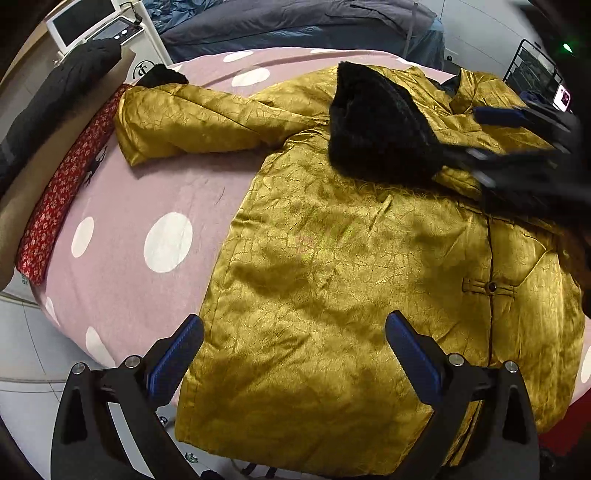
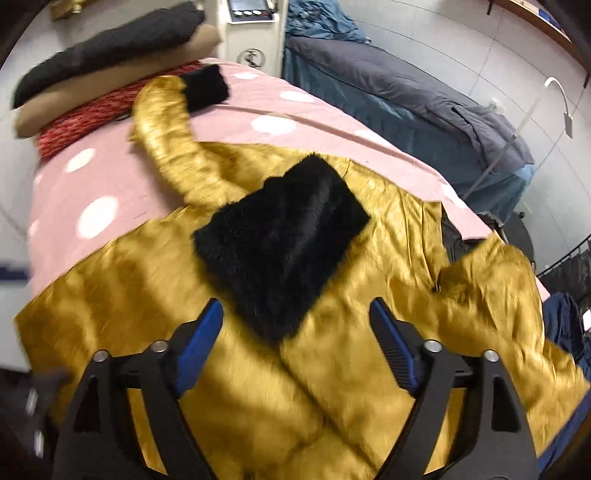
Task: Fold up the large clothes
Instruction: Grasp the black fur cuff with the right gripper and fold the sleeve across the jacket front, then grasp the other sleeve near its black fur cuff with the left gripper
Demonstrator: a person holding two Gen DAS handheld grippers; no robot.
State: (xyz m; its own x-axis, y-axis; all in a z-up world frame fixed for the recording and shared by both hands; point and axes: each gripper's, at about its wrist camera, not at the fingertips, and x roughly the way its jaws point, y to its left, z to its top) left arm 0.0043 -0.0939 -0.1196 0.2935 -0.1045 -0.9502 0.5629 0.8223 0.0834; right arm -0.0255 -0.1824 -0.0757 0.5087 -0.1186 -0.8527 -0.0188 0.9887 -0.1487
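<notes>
A gold satin padded jacket with black fur cuffs lies spread on a pink polka-dot bed. One sleeve is folded across the chest, its fur cuff on top; it also shows in the right wrist view. The other sleeve stretches out to the left, its cuff near the pillows. My left gripper is open and empty above the jacket's lower hem. My right gripper is open and empty just above the folded sleeve; it appears blurred in the left wrist view.
The pink bedsheet is bare left of the jacket. A red patterned pillow, a tan one and a black one are stacked at the head. A second bed with grey bedding stands beyond. A white device sits behind the pillows.
</notes>
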